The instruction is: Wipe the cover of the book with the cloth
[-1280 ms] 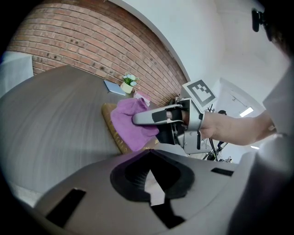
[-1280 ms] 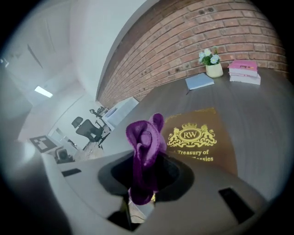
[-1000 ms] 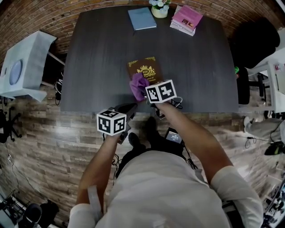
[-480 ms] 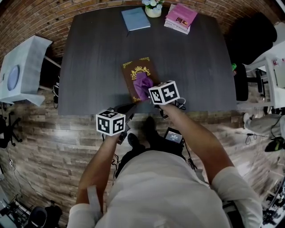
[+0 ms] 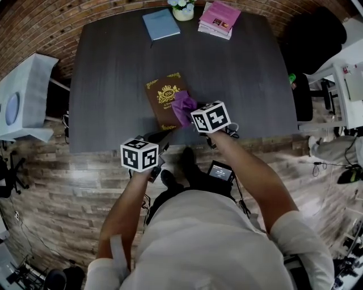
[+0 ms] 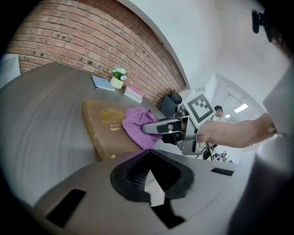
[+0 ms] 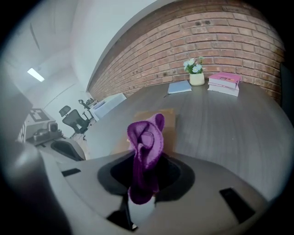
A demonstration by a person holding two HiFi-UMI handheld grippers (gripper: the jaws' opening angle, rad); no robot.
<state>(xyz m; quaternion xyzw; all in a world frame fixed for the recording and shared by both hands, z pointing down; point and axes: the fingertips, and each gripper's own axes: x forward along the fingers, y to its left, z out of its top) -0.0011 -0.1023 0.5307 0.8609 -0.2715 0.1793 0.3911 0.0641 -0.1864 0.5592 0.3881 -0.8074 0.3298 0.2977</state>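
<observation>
A brown book (image 5: pixel 161 96) with gold ornament lies flat near the front edge of the dark table (image 5: pixel 244 85). My right gripper (image 5: pixel 191 115) is shut on a bunched purple cloth (image 5: pixel 184 107), which rests on the cover at the book's right side. In the right gripper view the cloth (image 7: pixel 146 140) stands up out of the jaws and hides much of the book (image 7: pixel 171 115). My left gripper (image 5: pixel 161 139) hovers at the table's front edge, shut and empty, just short of the book's near corner. The left gripper view shows the book (image 6: pixel 104 128), the cloth (image 6: pixel 136 125) and the right gripper (image 6: pixel 148 129).
At the table's far edge lie a blue book (image 5: pixel 161 24), a small pot of flowers (image 5: pixel 182 9) and a stack of pink books (image 5: pixel 218 19). A black chair (image 5: pixel 313 39) stands at the right, and a white unit (image 5: pixel 25 93) at the left.
The right gripper has dragged the purple cloth across the cover, from the book's lower left part to its right side. The left gripper stays shut at the table's front edge.
</observation>
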